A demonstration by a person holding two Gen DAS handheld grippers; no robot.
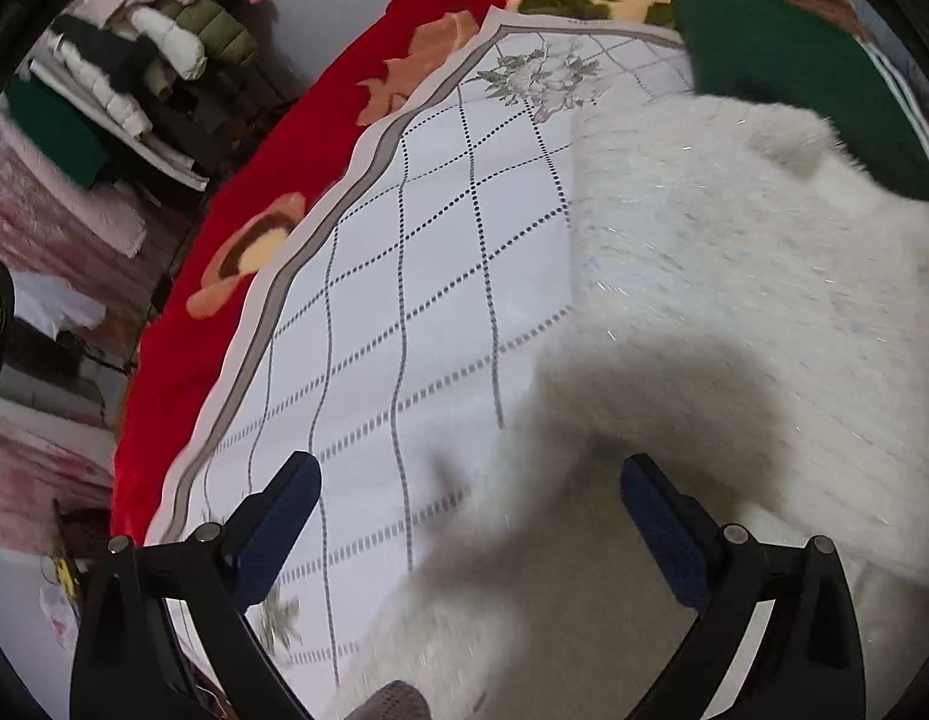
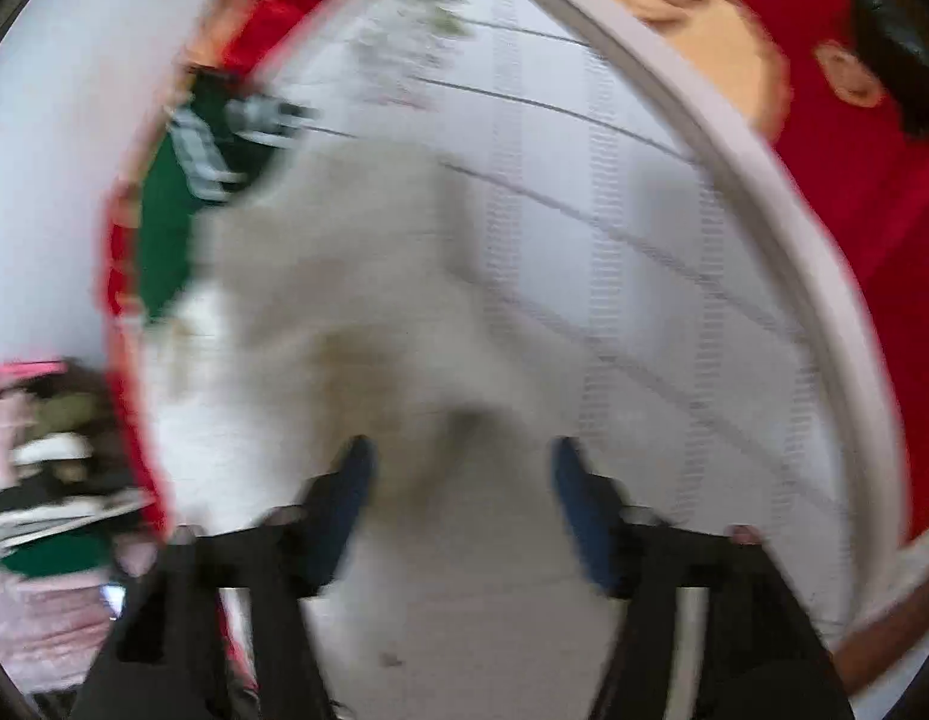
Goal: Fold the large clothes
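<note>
A fluffy white garment (image 1: 734,300) lies on a white checked cloth (image 1: 416,276) that covers a bed. My left gripper (image 1: 470,480) hangs above the garment's near edge, its blue-padded jaws wide open with nothing between them. In the blurred right wrist view the same white garment (image 2: 344,312) spreads below my right gripper (image 2: 458,468), whose jaws stand apart and hold nothing. A folded dark green garment with white stripes (image 1: 812,72) lies at the far side, touching the white one; in the right wrist view the green garment (image 2: 188,192) appears at upper left.
A red floral blanket (image 1: 272,180) lies under the checked cloth and borders it. Stacked folded clothes (image 1: 122,78) fill shelves to the left, beside a pale wall. A pile of clothes (image 2: 50,480) also shows at lower left in the right wrist view.
</note>
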